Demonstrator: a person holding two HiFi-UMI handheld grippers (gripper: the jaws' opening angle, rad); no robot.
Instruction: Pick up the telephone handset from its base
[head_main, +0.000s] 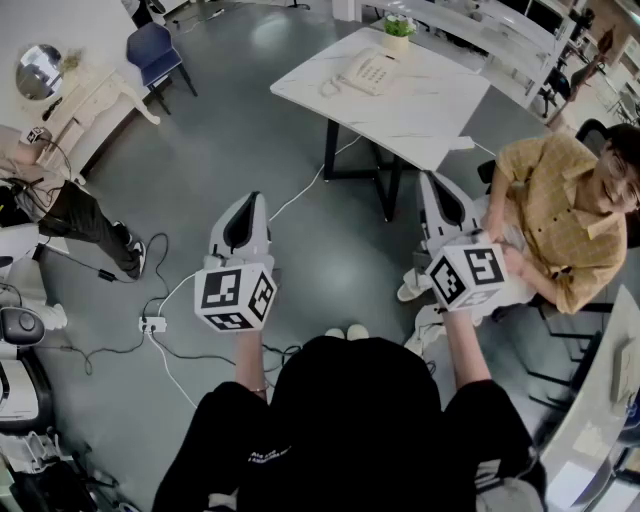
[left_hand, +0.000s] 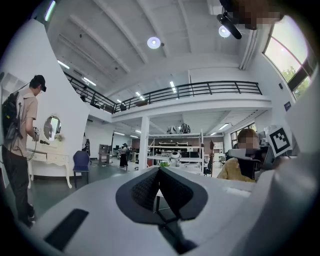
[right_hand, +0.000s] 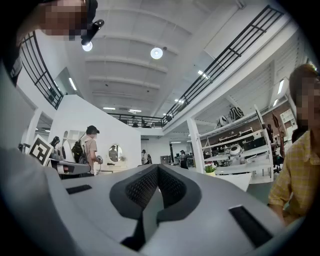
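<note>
A white telephone (head_main: 372, 72), handset resting on its base, sits on the far white table (head_main: 420, 115) in the head view. Both grippers are held well short of that table, above the grey floor, and point toward it. My left gripper (head_main: 249, 200) is shut with nothing between its jaws; its dark pads meet at the tip (left_hand: 159, 170). My right gripper (head_main: 433, 180) is likewise shut and empty, pads together (right_hand: 157, 167). The phone itself does not show in either gripper view.
A small potted plant (head_main: 398, 28) stands behind the phone. A person in a yellow shirt (head_main: 565, 205) sits close on the right. Cables and a power strip (head_main: 152, 323) lie on the floor at left, near another person's legs (head_main: 85, 220). A blue chair (head_main: 155, 50) stands at the back left.
</note>
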